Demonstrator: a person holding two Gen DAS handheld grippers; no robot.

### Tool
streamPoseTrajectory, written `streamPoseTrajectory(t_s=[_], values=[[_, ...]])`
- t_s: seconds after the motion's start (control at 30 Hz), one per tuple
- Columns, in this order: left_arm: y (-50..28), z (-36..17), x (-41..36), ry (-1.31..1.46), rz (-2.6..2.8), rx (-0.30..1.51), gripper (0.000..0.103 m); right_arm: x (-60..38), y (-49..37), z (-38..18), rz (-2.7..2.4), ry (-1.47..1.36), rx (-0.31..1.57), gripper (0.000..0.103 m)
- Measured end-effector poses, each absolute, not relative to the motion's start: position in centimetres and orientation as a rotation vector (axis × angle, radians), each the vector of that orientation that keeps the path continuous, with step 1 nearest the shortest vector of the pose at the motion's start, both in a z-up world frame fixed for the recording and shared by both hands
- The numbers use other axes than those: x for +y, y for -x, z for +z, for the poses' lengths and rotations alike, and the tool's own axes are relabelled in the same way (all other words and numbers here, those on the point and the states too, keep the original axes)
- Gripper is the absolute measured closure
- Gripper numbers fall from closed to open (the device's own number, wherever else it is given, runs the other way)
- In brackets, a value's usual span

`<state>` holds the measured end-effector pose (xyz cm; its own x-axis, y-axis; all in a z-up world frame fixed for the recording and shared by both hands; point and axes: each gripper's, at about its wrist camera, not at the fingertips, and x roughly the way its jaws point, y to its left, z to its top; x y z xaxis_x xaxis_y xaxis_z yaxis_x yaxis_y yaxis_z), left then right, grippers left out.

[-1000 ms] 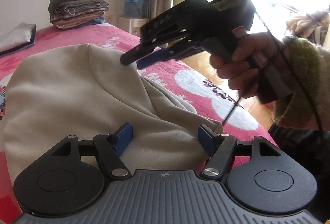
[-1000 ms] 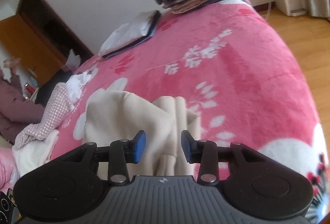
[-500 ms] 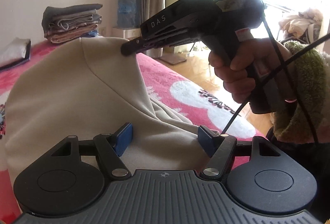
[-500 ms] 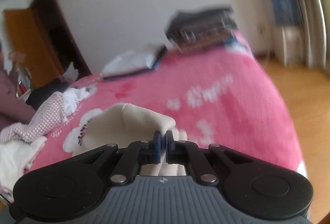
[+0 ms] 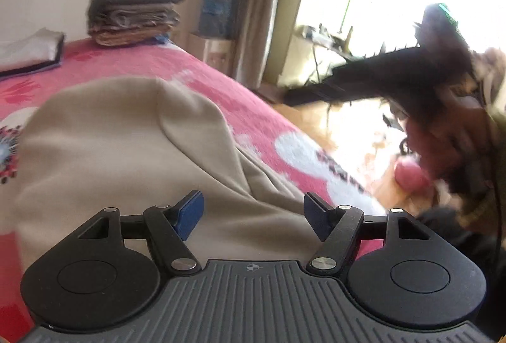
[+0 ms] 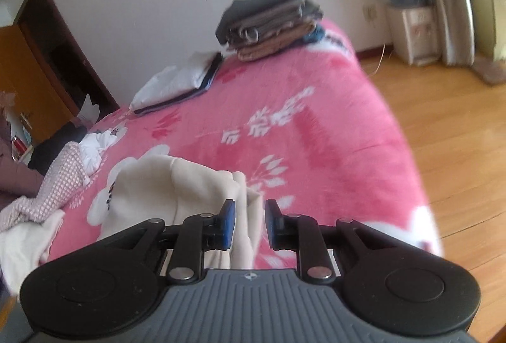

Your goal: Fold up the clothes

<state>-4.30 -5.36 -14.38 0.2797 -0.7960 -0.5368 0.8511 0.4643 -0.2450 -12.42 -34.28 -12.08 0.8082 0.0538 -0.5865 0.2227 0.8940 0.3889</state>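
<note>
A beige garment (image 5: 110, 147) lies bunched on the pink bedspread (image 5: 221, 83). My left gripper (image 5: 253, 213) hovers open just over its near part, with nothing pressed between the blue pads. In the left wrist view my right gripper (image 5: 289, 94) is a dark blur off the bed's right side, clear of the cloth, held by a hand in a green sleeve. In the right wrist view the right gripper (image 6: 249, 223) has its jaws opening. A fold of the beige garment (image 6: 151, 185) shows in the gap below them, and the pads do not press on it.
A stack of folded clothes (image 6: 272, 23) and a flat folded white item (image 6: 177, 83) sit at the bed's far end. Loose clothes (image 6: 47, 178) are heaped at the left edge. Wooden floor (image 6: 442, 121) and a water dispenser (image 6: 411, 27) lie to the right.
Half a second ago the right gripper was shut on a lifted fold of the beige garment. Now its jaws have parted, the fold has dropped, and the gripper has swung right.
</note>
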Motion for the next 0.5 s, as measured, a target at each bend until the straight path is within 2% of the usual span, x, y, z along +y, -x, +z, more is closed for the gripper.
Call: streamPoseTrajectory(t_s=[0.23,0.5], values=[[3.7,-13.9,-3.1,-0.092,-0.946,0.695,0.033,-32.6,19.0,-11.8,-0.039,-0.492,0.681,0.081],[6.3,-13.5,-0.6,-0.194,-0.821,0.675,0.033,-27.1,21.3,-12.6,0.025,-0.471,0.69,0.081]])
